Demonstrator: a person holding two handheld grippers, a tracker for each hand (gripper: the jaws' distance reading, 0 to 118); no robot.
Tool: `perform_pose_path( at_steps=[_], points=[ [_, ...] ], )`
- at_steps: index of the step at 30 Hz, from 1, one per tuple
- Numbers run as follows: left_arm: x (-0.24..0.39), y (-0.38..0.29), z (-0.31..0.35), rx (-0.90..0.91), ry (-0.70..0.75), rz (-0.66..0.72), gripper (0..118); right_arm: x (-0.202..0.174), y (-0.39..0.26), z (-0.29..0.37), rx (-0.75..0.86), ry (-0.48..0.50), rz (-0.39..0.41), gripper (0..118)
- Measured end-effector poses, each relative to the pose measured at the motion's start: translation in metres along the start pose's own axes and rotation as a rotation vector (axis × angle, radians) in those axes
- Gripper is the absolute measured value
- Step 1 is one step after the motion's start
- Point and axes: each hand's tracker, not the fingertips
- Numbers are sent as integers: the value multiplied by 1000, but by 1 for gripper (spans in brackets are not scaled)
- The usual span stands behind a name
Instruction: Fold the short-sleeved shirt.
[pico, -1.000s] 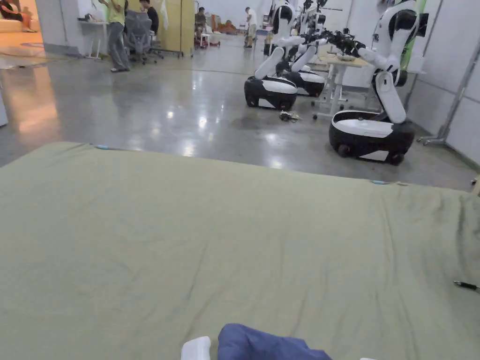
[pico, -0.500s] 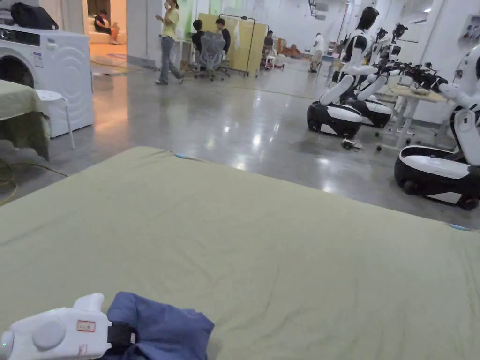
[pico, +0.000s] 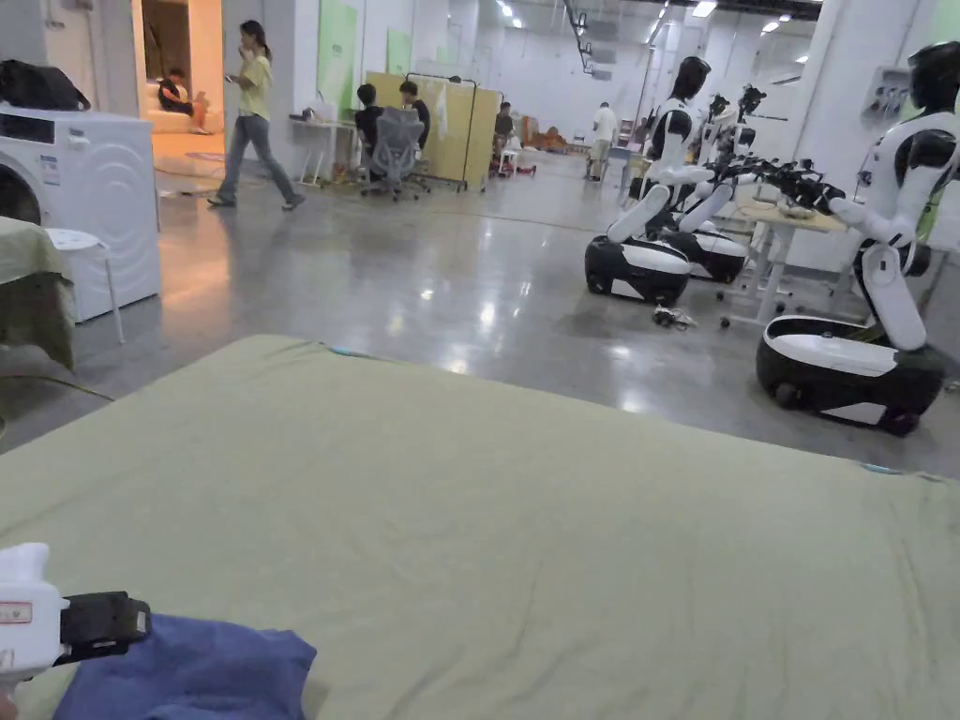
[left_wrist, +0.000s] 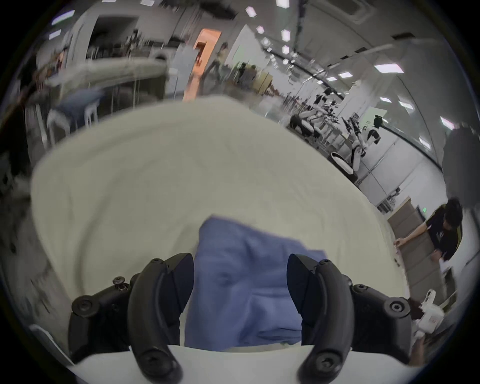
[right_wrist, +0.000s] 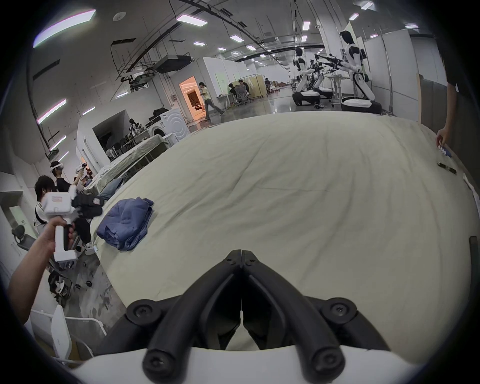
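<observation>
Here the blue shirt (right_wrist: 126, 224) lies bunched near the left edge of the green table cover (right_wrist: 298, 197). The left gripper (left_wrist: 240, 279) hovers over it, jaws wide apart; the right gripper (right_wrist: 241, 253) has its jaws closed together, holding nothing.

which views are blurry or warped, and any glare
Left gripper view: motion-blurred, fisheye-warped, blue shirt soft between the open left gripper. Right gripper view: sharp, fisheye-curved, dark corners, right gripper shut. Head view: sharp, ceiling lights glaring off the polished floor.
</observation>
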Motion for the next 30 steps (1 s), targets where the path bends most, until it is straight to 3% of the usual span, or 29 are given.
perform_pose_path(
  at_steps=[5,8,10,11,15,20,30],
  points=[
    [123,-9,33,123,14,-286,75,24,8,34,44,-51,20,1],
    [211,-36,28,159,-37,-421,67,42,21,63,97,-144,56,1],
    [274,-61,28,237,-72,-479,23,53,37,85,135,-214,105,1],
    [290,-66,12,273,-55,-500,11,58,47,96,160,-242,125,1],
    [387,-86,11,345,-175,-479,11,76,91,131,273,-319,168,1],
    [463,-75,20,437,-179,-482,11,77,147,167,439,-366,192,1],
    [480,-56,59,536,-168,-529,11,76,172,197,556,-393,210,1]
  ],
)
